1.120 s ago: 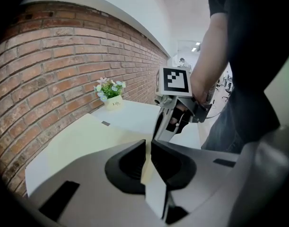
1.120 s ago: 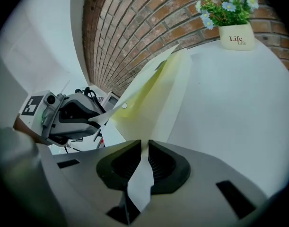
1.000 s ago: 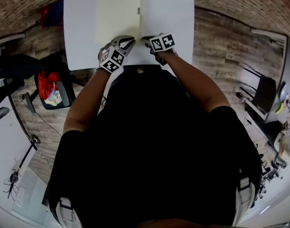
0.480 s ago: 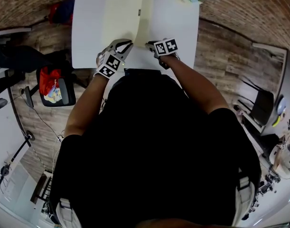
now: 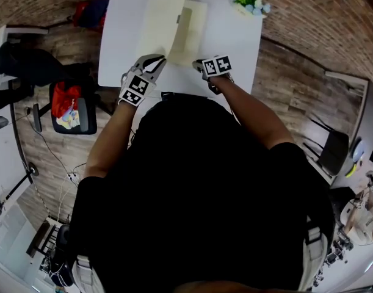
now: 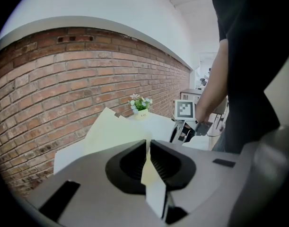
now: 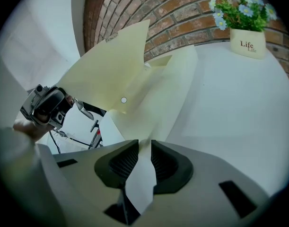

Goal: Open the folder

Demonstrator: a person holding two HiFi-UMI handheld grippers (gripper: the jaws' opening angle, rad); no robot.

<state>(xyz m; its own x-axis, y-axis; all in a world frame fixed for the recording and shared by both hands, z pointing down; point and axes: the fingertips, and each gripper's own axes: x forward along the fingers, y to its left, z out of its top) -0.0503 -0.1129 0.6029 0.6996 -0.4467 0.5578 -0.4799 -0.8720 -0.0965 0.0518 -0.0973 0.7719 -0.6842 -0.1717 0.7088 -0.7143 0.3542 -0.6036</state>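
Reaching forward over the white table (image 5: 238,41), both forearms slope downward; the left gripper (image 5: 158,58) is clamped on the cream folder's (image 5: 197,26) tilted-up cover (image 5: 162,23), and the right gripper (image 5: 198,63) is clamped on its lower leaf.

Both arms reach forward, elbows bent, left forearm (image 5: 110,133) and right forearm (image 5: 247,112) converging ahead of the torso. Left hand-held gripper (image 5: 159,58): pointing down-forward, jaws pinched tight on a cover edge of the folder (image 5: 163,23). Right hand-held gripper (image 5: 197,63): angled steeper down, jaws clamped on the folder's other sheet. Grippers close together, not touching.
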